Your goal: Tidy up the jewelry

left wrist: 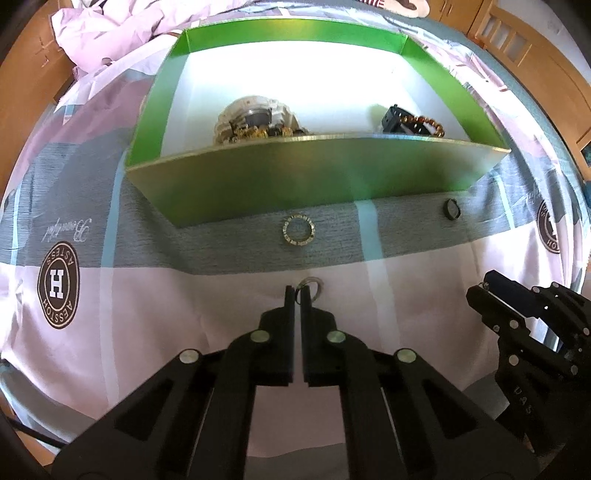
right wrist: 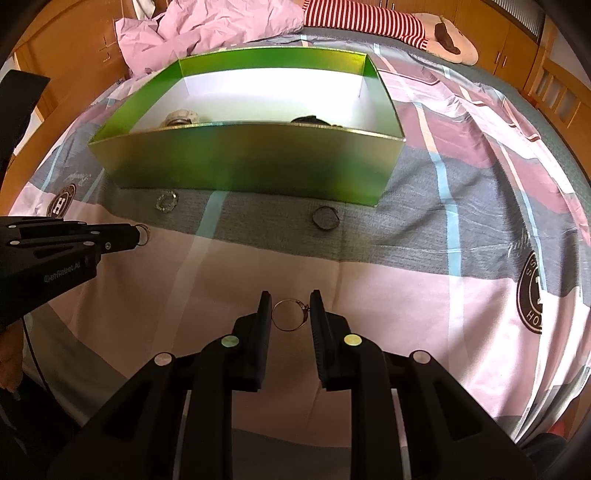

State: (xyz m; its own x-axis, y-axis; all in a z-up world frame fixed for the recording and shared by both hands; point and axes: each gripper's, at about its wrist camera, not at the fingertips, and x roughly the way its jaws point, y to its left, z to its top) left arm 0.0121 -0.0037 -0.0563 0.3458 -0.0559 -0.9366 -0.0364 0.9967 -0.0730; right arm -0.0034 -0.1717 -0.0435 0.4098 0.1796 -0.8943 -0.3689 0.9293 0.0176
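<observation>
A green box (left wrist: 314,177) with a white floor stands on the bed and holds a pale watch (left wrist: 255,118) and a brown bead bracelet (left wrist: 424,123). My left gripper (left wrist: 297,291) is shut on a thin silver ring (left wrist: 312,286); it also shows in the right wrist view (right wrist: 135,232). My right gripper (right wrist: 290,304) has a silver ring with a small stone (right wrist: 290,315) between its fingers, which touch the ring's sides. A studded ring (left wrist: 298,229) and a black ring (left wrist: 451,209) lie in front of the box.
The bedsheet (left wrist: 147,295) is pink and grey with round brown logos. A crumpled pink cover (right wrist: 207,26) and a striped plush toy (right wrist: 388,22) lie behind the box. Wooden bed rails (right wrist: 554,85) border the bed.
</observation>
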